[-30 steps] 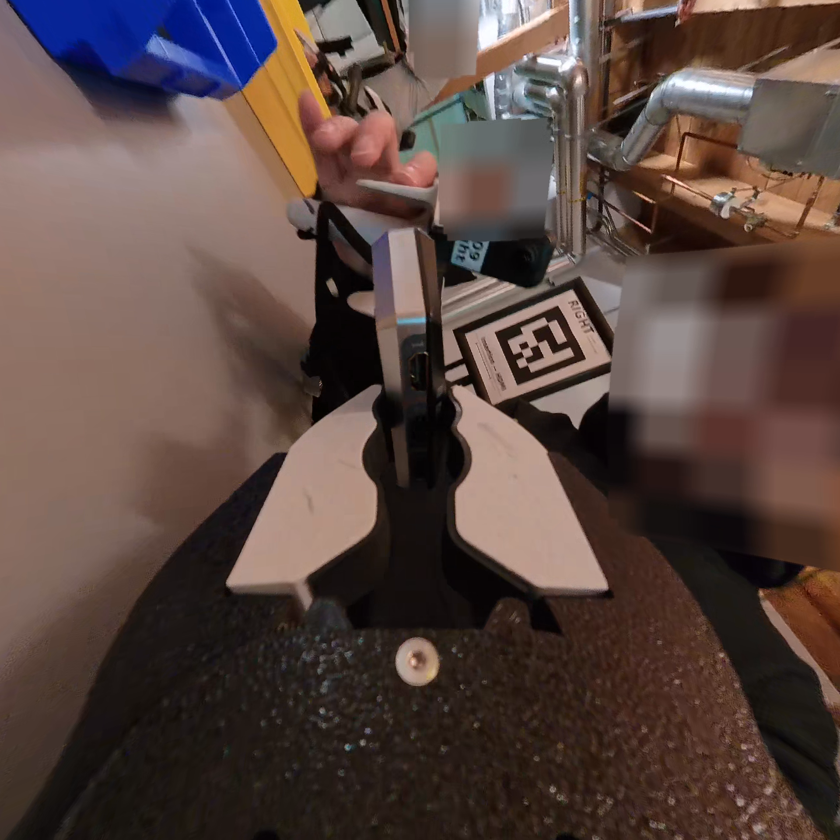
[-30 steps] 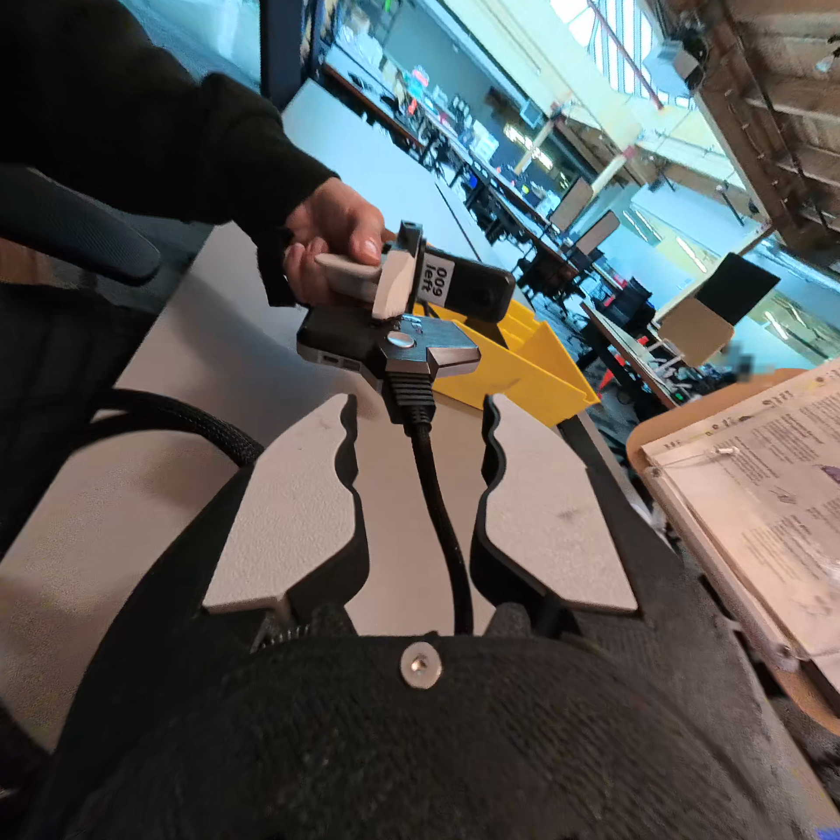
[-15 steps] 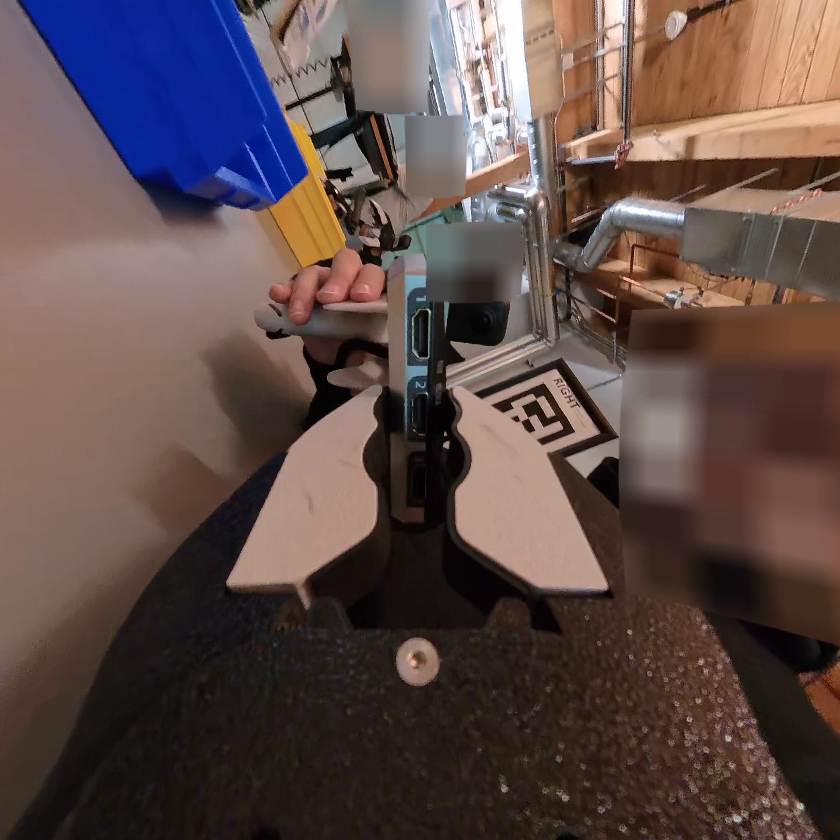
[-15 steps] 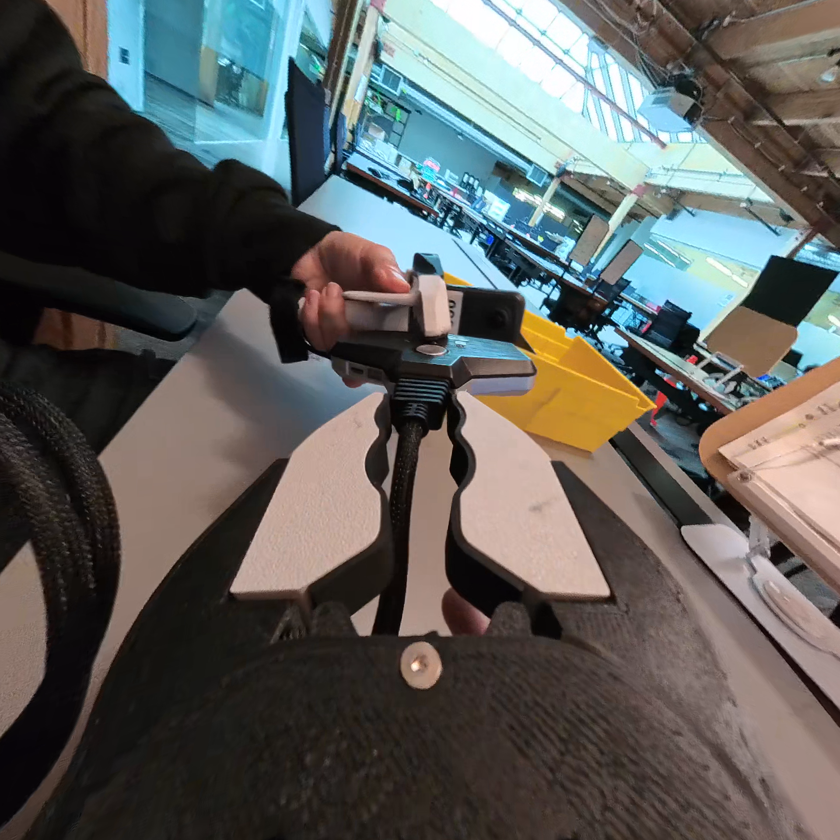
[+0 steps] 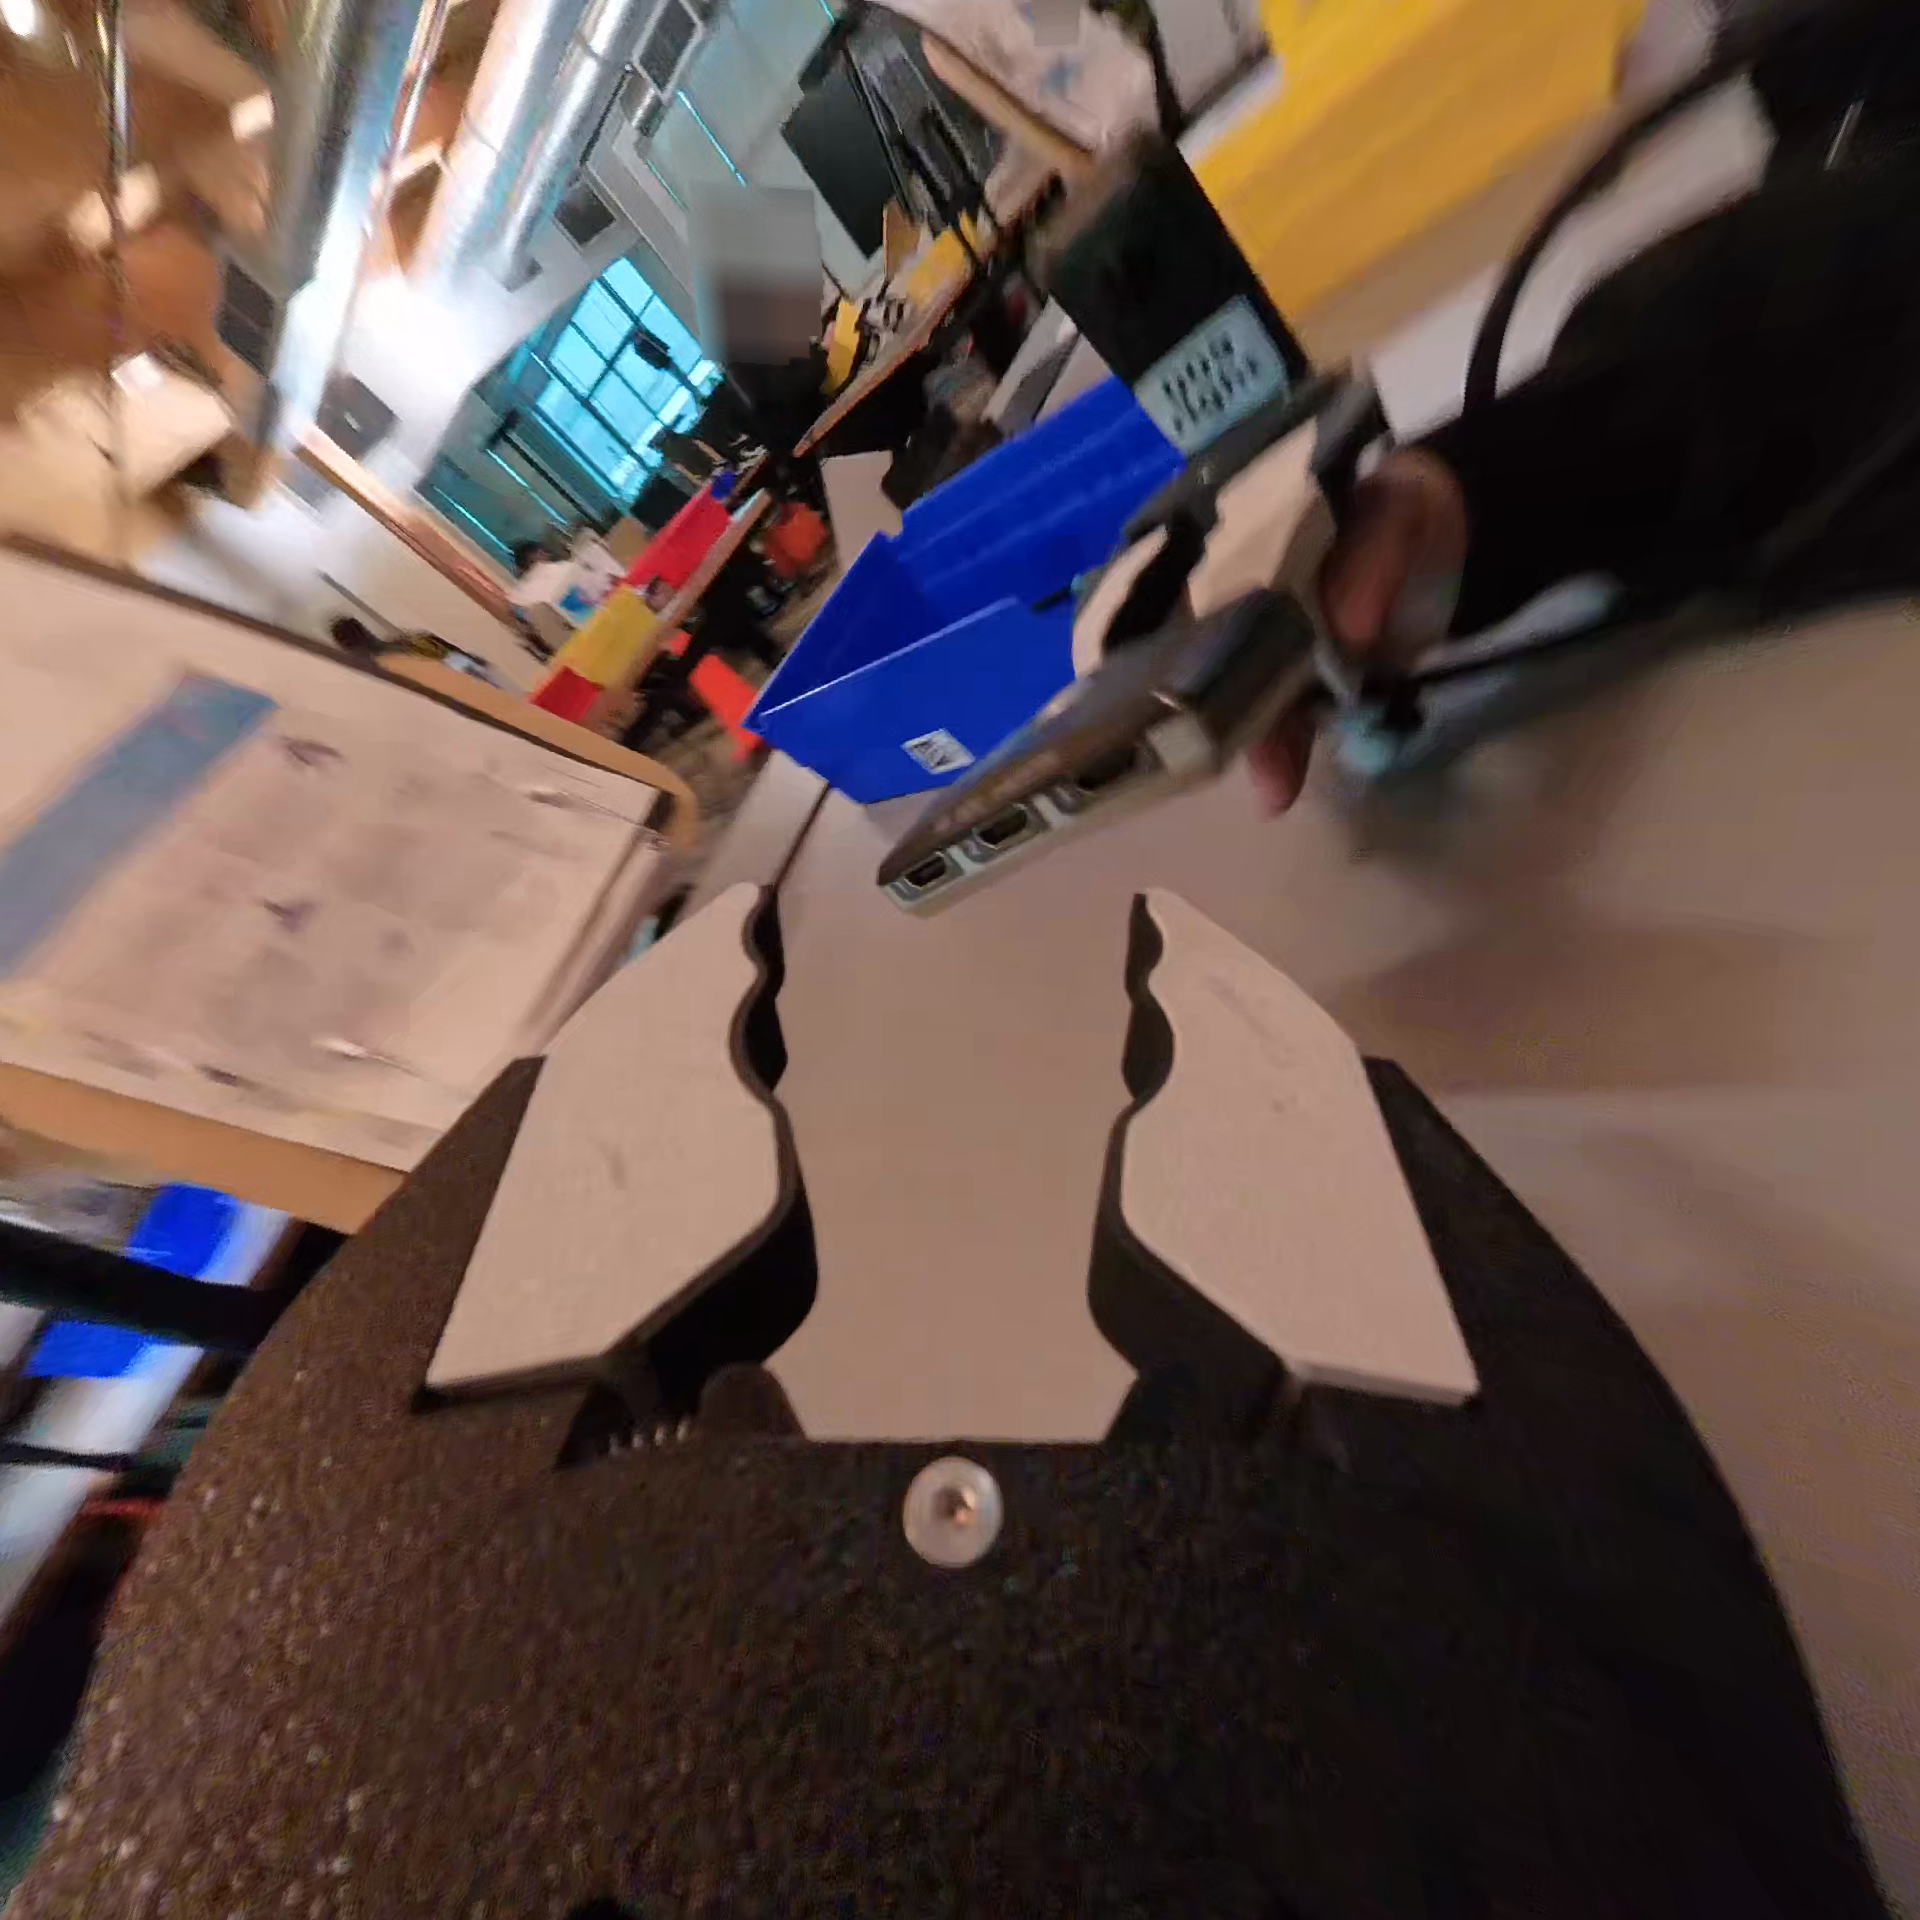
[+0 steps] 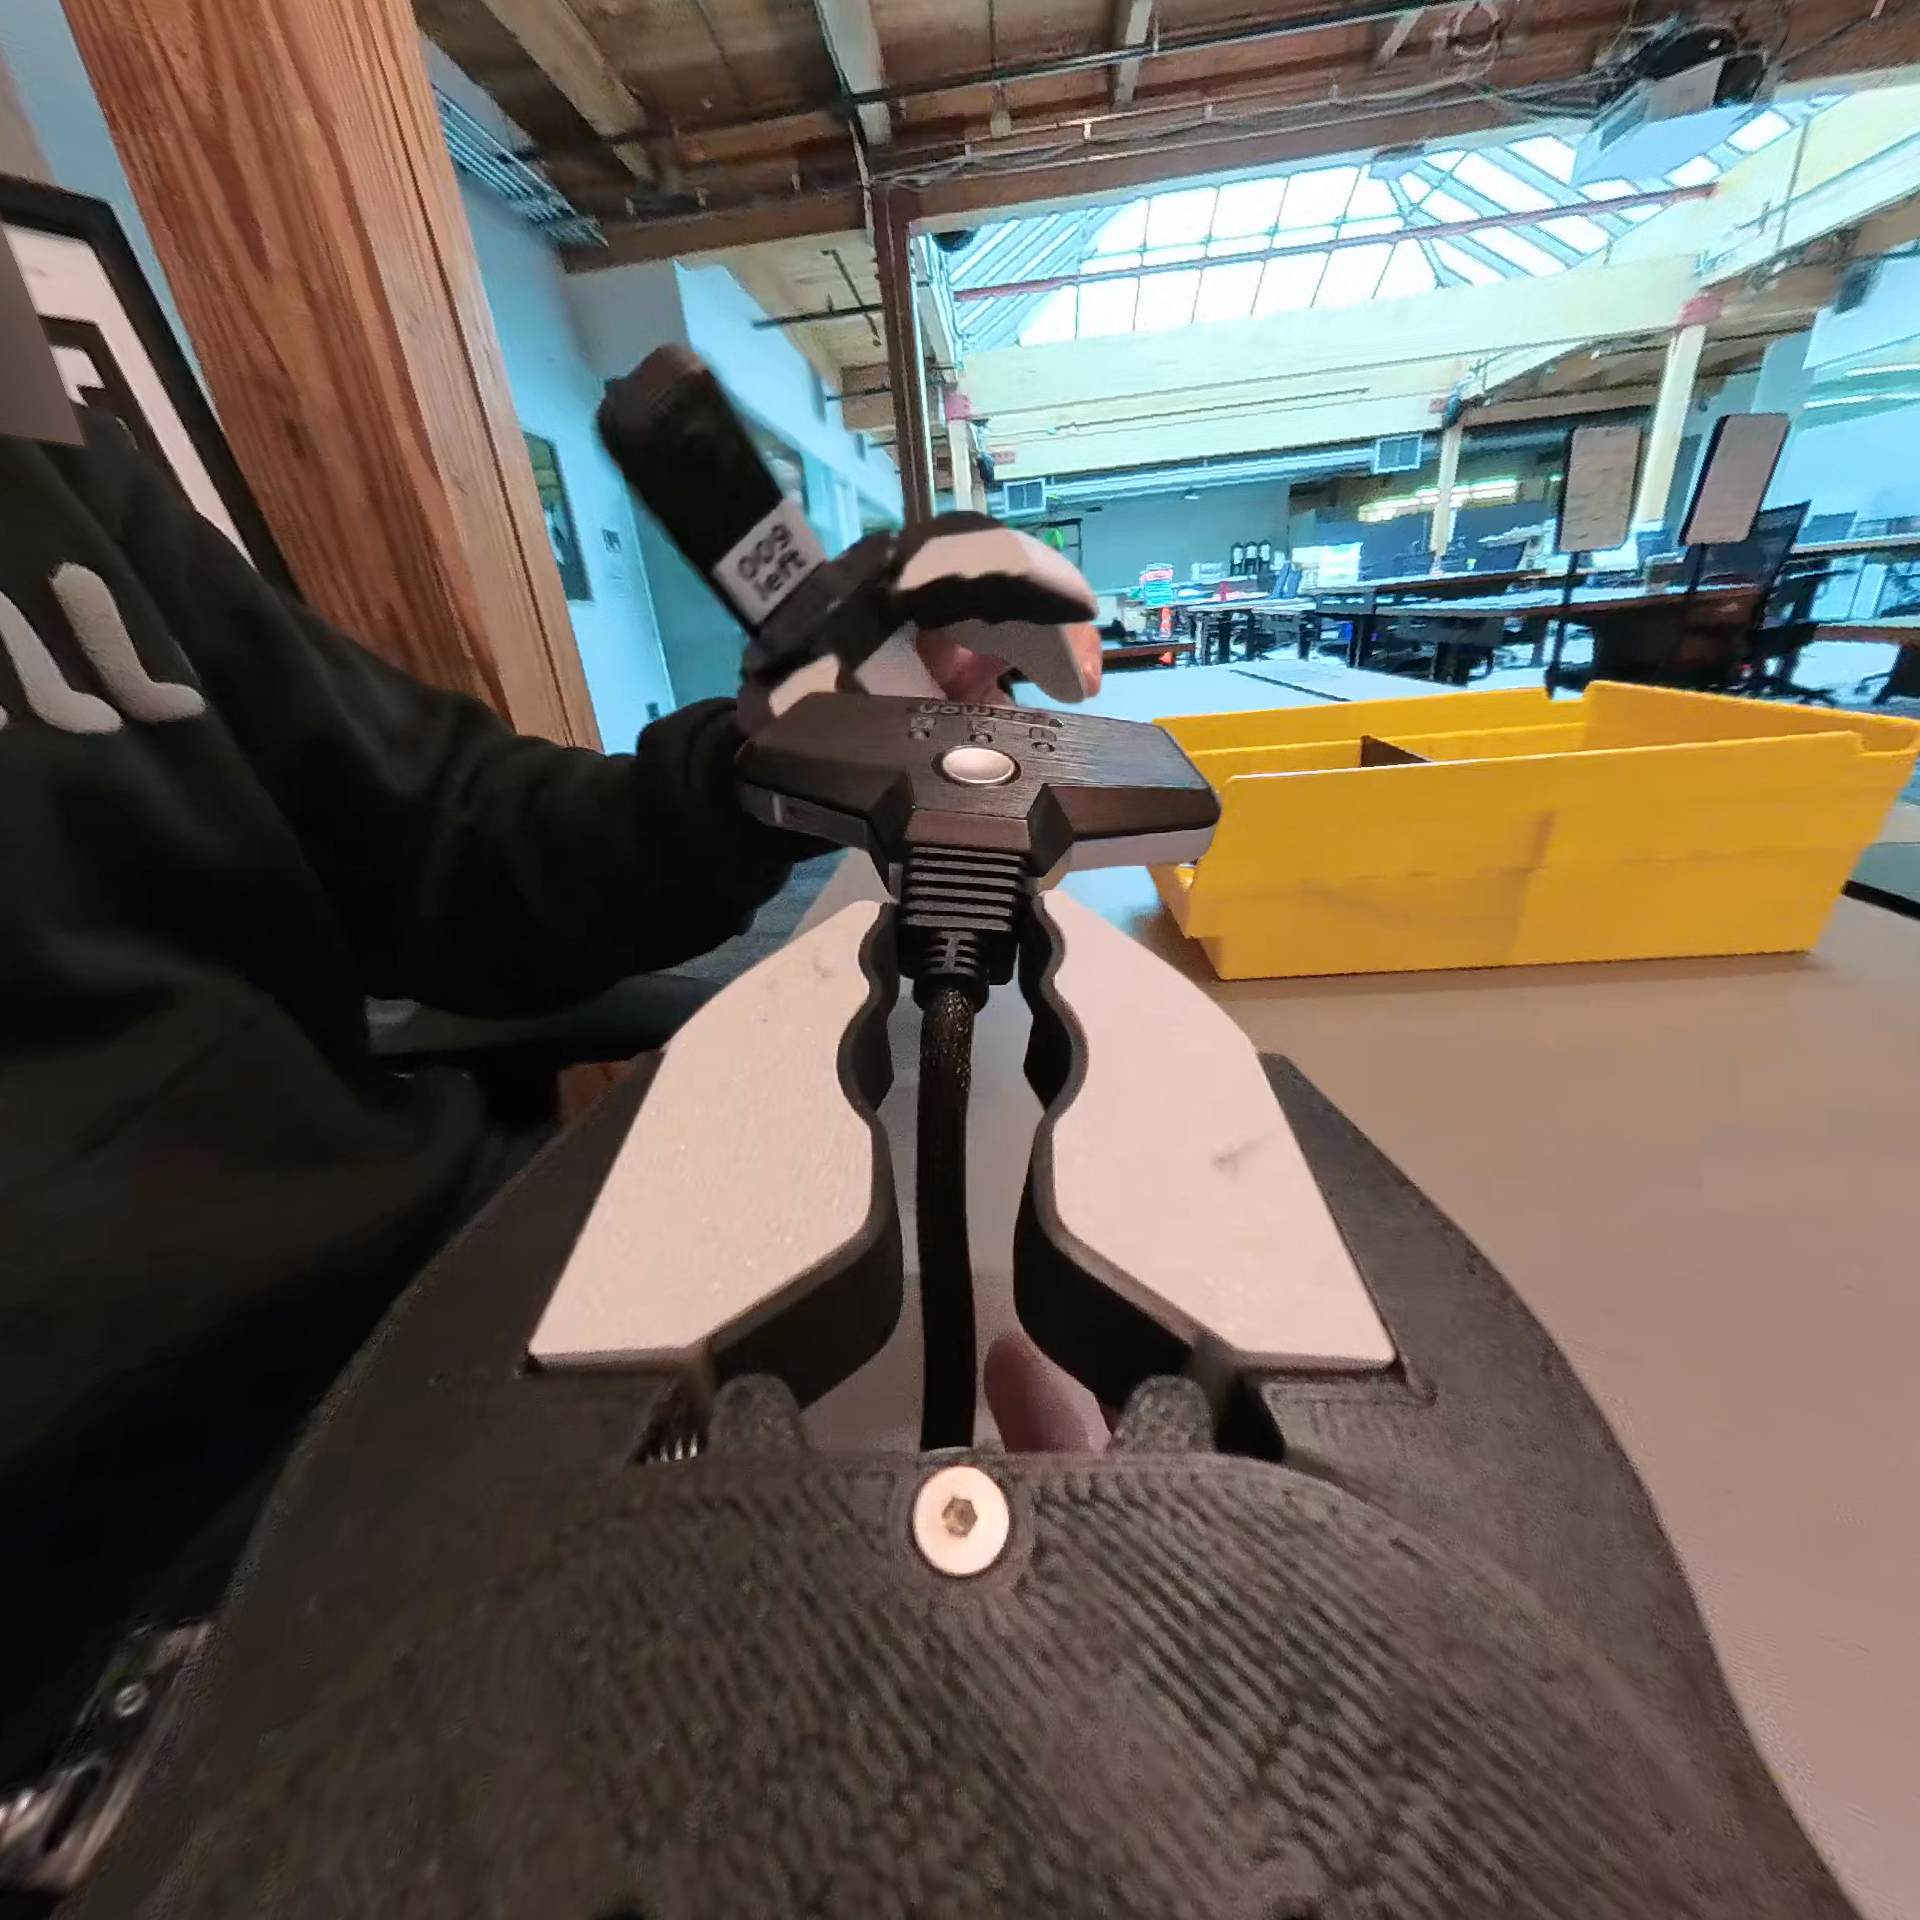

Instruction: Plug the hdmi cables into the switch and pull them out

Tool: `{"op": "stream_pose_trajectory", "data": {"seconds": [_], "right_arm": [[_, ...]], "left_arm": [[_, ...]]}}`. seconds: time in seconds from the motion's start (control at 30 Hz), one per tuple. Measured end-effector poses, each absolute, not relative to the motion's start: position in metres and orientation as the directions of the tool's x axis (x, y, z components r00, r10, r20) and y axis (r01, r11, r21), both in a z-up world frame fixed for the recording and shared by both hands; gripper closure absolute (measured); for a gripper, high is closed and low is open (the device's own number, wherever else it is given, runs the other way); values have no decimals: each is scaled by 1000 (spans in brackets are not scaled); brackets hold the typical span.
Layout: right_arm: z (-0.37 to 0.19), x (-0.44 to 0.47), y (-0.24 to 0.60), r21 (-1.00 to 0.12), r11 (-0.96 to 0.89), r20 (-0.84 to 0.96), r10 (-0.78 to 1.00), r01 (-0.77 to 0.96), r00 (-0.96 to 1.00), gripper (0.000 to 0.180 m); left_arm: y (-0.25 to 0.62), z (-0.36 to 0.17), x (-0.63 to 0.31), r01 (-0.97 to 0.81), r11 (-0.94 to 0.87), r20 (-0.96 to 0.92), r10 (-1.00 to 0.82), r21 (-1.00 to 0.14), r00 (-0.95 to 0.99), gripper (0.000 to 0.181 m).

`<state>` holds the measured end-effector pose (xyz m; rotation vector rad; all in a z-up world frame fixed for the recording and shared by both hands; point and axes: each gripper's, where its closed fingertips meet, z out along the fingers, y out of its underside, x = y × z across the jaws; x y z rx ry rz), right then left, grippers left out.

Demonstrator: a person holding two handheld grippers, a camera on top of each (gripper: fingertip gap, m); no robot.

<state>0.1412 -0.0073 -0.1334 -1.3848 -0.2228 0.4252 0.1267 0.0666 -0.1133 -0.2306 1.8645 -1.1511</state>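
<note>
The HDMI switch point(image 6: 977, 774) is a flat black box with a round silver button and hangs in the air above the table. My right gripper point(image 6: 961, 935) is shut on the ribbed black collar of the braided cable point(image 6: 945, 1143) that enters the switch. My left gripper point(image 5: 951, 925) is open and empty, a short way from the switch point(image 5: 1060, 800), whose row of ports faces it. In the right wrist view the left gripper point(image 6: 997, 613) sits just behind and above the switch. The left wrist view is blurred.
A yellow bin point(image 6: 1507, 831) stands on the grey table point(image 6: 1558, 1195) to the right of the switch. A blue bin point(image 5: 935, 665) lies beyond the left gripper. A board with papers point(image 5: 312, 883) is at the left. A wooden post point(image 6: 312, 364) rises behind the person's dark sleeve point(image 6: 416, 831).
My left gripper let go of the switch, opened and swung away from it. My right gripper closed on the cable collar and now holds the switch up alone.
</note>
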Motion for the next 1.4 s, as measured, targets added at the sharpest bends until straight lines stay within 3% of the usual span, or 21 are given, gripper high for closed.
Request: {"op": "stream_pose_trajectory", "data": {"seconds": [0.13,0.23,0.3,0.33,0.5,0.6,0.77,0.9,1.1,1.33,1.4], "right_arm": [[-136,135,-7,-976,99,-128,460,-194,879,158],[-136,129,-3,-975,95,-133,475,-201,870,158],[-132,127,-1,-969,113,-141,483,-221,864,157],[-132,128,-1,-967,114,-148,480,-228,865,158],[-120,139,-1,-923,215,-201,440,-320,875,157],[-118,144,-1,-902,234,-237,433,-363,869,156],[-121,148,1,-941,260,-125,325,-215,937,155],[-121,146,5,-934,258,-151,343,-248,927,139],[-121,147,8,-932,266,-155,323,-246,934,143],[-120,156,6,-944,302,-67,208,-129,976,142],[-117,160,3,-940,321,-56,187,-115,981,152]], "left_arm": [[58,-127,131,348,801,-854,-353,-487,-382,108],[42,-128,132,419,844,-933,-232,-334,-276,127],[38,-121,137,421,861,-957,-234,-285,-170,150],[39,-117,140,408,875,-965,-233,-262,-121,150],[42,-107,153,308,911,-957,-289,-273,5,152],[41,-107,160,285,905,-947,-321,-317,-36,152],[40,-108,165,259,910,-946,-309,-323,-97,152],[35,-113,166,268,927,-965,-251,-261,-72,153],[42,-116,168,215,931,-955,-293,-294,-38,154],[49,-121,173,113,926,-933,-353,-360,-77,154],[52,-122,174,81,925,-927,-363,-370,-92,154]]}}
